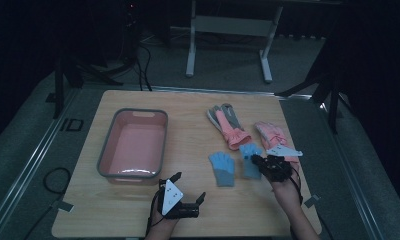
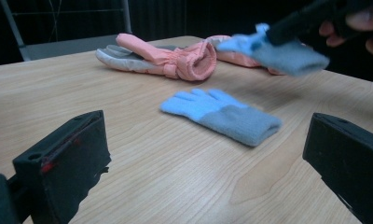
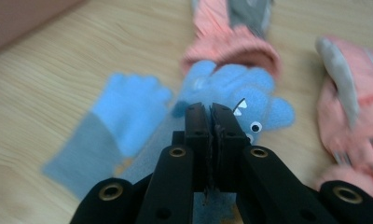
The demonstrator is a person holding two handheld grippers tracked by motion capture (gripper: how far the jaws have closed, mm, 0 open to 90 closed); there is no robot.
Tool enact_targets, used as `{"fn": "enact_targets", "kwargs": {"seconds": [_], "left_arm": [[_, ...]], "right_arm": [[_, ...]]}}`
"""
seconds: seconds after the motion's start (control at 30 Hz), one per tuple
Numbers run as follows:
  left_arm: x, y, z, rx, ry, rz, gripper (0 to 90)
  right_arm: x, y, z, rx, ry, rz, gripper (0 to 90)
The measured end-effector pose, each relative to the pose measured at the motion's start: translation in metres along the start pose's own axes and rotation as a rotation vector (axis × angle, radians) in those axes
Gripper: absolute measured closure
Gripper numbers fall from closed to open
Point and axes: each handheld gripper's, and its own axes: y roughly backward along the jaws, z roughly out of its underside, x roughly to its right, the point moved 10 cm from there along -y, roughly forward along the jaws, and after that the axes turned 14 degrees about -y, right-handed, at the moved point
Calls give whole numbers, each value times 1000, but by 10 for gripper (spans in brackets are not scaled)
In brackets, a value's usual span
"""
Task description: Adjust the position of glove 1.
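A light blue knitted glove with a grey cuff (image 2: 222, 115) is seen lying flat on the pale wooden table (image 2: 142, 172), between the two wide-apart black jaws. Behind it, a pink and grey padded glove (image 2: 168, 58) is noted. At upper right, a second blue and grey glove (image 2: 280, 52) is held off the table by the other gripper (image 2: 296, 21).

The high view looks down and forward from above the person's side onto the whole light wooden table (image 1: 188, 210). The left gripper view sits low near the tabletop, facing level across it towards a flat blue-and-grey knitted glove (image 2: 222, 116). The right gripper view hovers close, looking down on that same glove (image 3: 114, 126), seen also from above (image 1: 222, 169).
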Motion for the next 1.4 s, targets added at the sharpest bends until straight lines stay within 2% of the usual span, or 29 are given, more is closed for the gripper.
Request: {"fn": "enact_targets", "kwargs": {"seconds": [0.17, 0.33, 0.57, 0.67, 0.93, 1.13, 1.4], "left_arm": [[0, 0, 0, 2, -3, 0, 3], [0, 0, 0, 2, -1, 1, 3], [0, 0, 0, 2, -3, 1, 3], [0, 0, 0, 1, -3, 1, 3], [0, 0, 0, 3, -2, 1, 3], [0, 0, 0, 4, -2, 0, 3], [1, 0, 0, 1, -7, 4, 3]], "right_arm": [[-23, -2, -10, 2, 19, -54, 864], [-48, -8, -11, -2, 26, -141, 863], [-68, -23, -2, -47, 60, -182, 862], [-71, -30, 3, -67, 71, -189, 861], [-72, -44, 18, -116, 56, -209, 860], [-69, -56, 24, -137, 75, -191, 855], [-59, -71, 37, -178, 64, -172, 837]]}}
